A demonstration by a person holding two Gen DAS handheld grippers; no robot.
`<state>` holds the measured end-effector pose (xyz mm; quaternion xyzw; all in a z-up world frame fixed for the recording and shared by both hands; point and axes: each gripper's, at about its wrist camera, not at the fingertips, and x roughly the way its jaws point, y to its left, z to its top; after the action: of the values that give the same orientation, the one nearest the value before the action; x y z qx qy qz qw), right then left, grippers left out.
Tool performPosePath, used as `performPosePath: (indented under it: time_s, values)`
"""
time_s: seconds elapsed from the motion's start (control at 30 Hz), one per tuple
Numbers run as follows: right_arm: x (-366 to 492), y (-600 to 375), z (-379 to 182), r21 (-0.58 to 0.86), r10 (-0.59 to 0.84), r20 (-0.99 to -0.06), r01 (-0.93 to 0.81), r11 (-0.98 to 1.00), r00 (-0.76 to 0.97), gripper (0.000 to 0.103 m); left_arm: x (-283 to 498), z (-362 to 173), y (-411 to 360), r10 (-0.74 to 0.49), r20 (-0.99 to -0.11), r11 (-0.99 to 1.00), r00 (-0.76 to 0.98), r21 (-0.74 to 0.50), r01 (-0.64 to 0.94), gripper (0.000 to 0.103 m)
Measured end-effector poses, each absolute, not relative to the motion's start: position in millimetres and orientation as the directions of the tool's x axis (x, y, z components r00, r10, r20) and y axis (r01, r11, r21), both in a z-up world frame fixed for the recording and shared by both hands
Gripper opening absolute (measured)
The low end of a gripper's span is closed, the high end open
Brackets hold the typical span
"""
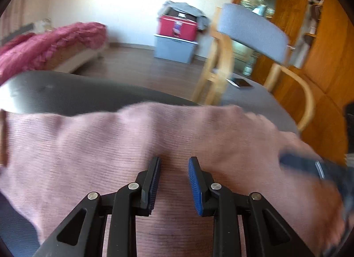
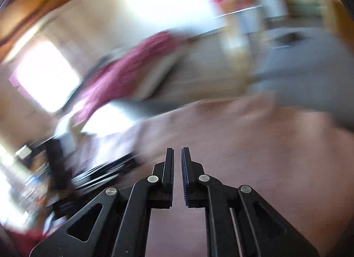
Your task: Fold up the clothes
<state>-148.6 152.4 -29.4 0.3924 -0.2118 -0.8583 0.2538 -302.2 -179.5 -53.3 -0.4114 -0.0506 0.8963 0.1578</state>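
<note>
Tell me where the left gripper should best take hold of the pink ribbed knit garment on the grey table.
Probably the pink ribbed knit garment at its far edge, which lies loose over the grey table; the left gripper, open, reaches forward.

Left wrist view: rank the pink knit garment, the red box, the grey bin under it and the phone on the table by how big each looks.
1. pink knit garment, by far, though it lies nearest the camera.
2. grey bin.
3. red box, close to the bin in apparent size.
4. phone, smallest.
</note>
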Motion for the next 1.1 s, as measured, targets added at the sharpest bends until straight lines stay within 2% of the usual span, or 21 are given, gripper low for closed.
performPosePath:
  time_s: [0.1,0.17,0.23,0.27,0.43,0.53,0.6,0.67,0.73,0.77,0.87,0.93,1.1]
  values:
    - [-140.9,97.5,-39.2,0.510,-0.670,-0.605,0.436,-0.741,-0.430,0.017,-310.6,-53.0,-197.8,0.246,-0.733,-0.969,-0.634,-0.197,-0.149,0.026]
    - [-135.6,76.3,-51.3,0.498,-0.679,-0.635,0.477,-0.725,-0.369,0.026,-316.1,-52.8,-210.0,0.193,-0.740,-0.980,-0.645,-0.180,-0.086,0.026]
    - [-132.5,74.3,-64.7,0.498,-0.658,-0.671,0.449,-0.742,-0.342,0.028,-319.1,-52.8,-217.2,0.149,-0.743,-0.987,-0.653,-0.154,-0.050,0.026]
    - [-129.6,82.0,-70.5,0.506,-0.655,-0.676,0.434,-0.745,-0.337,0.024,-320.5,-53.6,-219.1,0.155,-0.744,-0.985,-0.650,-0.164,-0.046,0.026]
    - [-131.1,156.7,-71.8,0.600,-0.603,-0.622,0.190,-0.777,-0.499,0.018,-319.7,-53.9,-214.3,0.142,-0.742,-0.988,-0.655,-0.147,-0.048,0.026]
    - [-132.3,178.0,-65.2,0.617,-0.534,-0.589,0.090,-0.782,-0.606,0.022,-318.6,-53.8,-211.2,0.136,-0.740,-0.989,-0.659,-0.140,-0.048,0.026]
    - [-129.1,186.6,-60.4,0.649,-0.559,-0.544,0.110,-0.753,-0.625,0.022,-316.7,-53.3,-211.7,0.131,-0.737,-0.990,-0.663,-0.129,-0.052,0.026]
    - [-125.3,194.4,-55.5,0.680,-0.594,-0.494,0.144,-0.719,-0.635,0.022,-312.7,-49.1,-207.7,0.181,-0.715,-0.983,-0.676,-0.157,-0.097,0.026]
    - [-129.8,187.3,-58.1,0.658,-0.575,-0.534,0.122,-0.743,-0.620,0.022,-305.3,-42.3,-201.5,0.223,-0.680,-0.975,-0.698,-0.166,-0.150,0.026]
    - [-128.4,185.3,-58.3,0.644,-0.560,-0.553,0.111,-0.757,-0.617,0.013,-300.4,-38.1,-197.1,0.232,-0.661,-0.973,-0.713,-0.154,-0.173,0.026]
    - [-121.5,183.9,-55.7,0.618,-0.535,-0.576,0.100,-0.780,-0.617,0.013,-288.7,-26.0,-182.6,0.272,-0.618,-0.961,-0.738,-0.134,-0.242,0.026]
    - [-123.0,182.8,-56.5,0.614,-0.533,-0.579,0.100,-0.783,-0.617,0.013,-294.2,-20.5,-168.4,0.374,-0.641,-0.924,-0.670,-0.197,-0.327,0.026]
    - [-113.8,182.2,-57.7,0.620,-0.538,-0.576,0.101,-0.778,-0.616,0.013,-336.8,-28.5,-137.7,0.470,-0.683,-0.879,-0.559,-0.307,-0.364,0.024]
